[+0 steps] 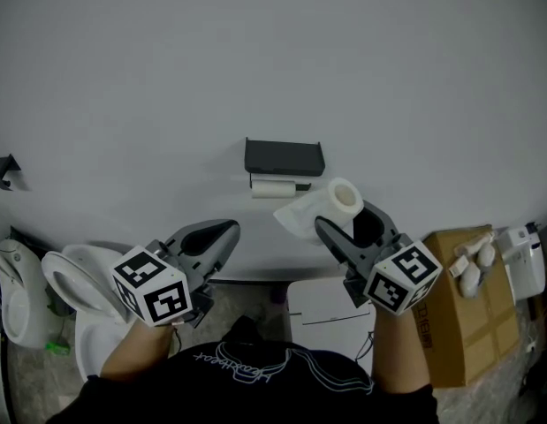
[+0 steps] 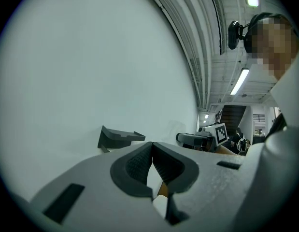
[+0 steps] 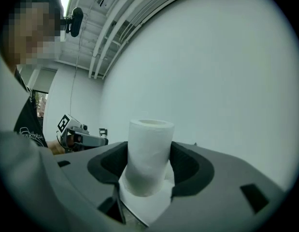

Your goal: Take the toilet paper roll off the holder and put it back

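Toilet paper roll [image 3: 148, 149] sits pinched in right hand-held gripper [image 1: 348, 223]; left hand-held gripper [image 2: 151, 146] pressed together, apparently empty.

Head view: sited above the person, facing steeply down at the pale grey painted wall [image 1: 273, 60]. The black wall-mounted holder shelf [image 1: 284, 157] sits at 12 o'clock, mid-distance.

Left gripper view: low, looking along its jaws. It shares that shelf [image 2: 119, 137] at 9 o'clock and shows the right gripper [image 2: 182, 138] at 3 o'clock.

Right gripper view: faces the same wall, with the left gripper [image 3: 103, 140] at 9 o'clock.
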A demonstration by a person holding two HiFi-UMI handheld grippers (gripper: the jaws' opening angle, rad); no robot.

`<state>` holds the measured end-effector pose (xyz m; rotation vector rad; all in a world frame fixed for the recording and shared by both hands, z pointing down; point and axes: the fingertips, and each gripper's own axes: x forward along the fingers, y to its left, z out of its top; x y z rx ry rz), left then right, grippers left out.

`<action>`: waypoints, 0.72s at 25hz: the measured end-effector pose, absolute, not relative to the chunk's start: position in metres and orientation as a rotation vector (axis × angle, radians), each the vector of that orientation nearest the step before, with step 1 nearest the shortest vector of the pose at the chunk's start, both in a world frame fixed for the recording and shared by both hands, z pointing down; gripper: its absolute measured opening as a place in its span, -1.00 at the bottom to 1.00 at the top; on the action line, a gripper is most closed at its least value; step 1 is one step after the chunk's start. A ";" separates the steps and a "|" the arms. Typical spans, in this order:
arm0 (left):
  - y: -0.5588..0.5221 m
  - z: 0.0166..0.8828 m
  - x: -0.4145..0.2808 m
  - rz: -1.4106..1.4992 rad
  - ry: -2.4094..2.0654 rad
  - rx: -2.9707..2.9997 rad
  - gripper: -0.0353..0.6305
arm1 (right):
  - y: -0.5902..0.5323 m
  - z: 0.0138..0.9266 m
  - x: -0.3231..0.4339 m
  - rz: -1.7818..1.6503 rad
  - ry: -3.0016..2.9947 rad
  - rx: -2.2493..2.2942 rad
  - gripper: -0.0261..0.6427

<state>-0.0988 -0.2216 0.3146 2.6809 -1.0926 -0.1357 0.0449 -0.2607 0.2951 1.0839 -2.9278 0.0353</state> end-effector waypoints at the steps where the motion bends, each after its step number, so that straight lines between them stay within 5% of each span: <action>1: -0.221 0.316 -0.098 -0.133 -1.096 2.680 -0.88 | -0.260 0.301 0.045 0.050 -2.928 1.083 -0.10; 18: -0.227 0.354 -0.092 -0.060 -1.077 2.634 -0.88 | -0.246 0.385 0.040 0.187 -2.797 1.101 -0.10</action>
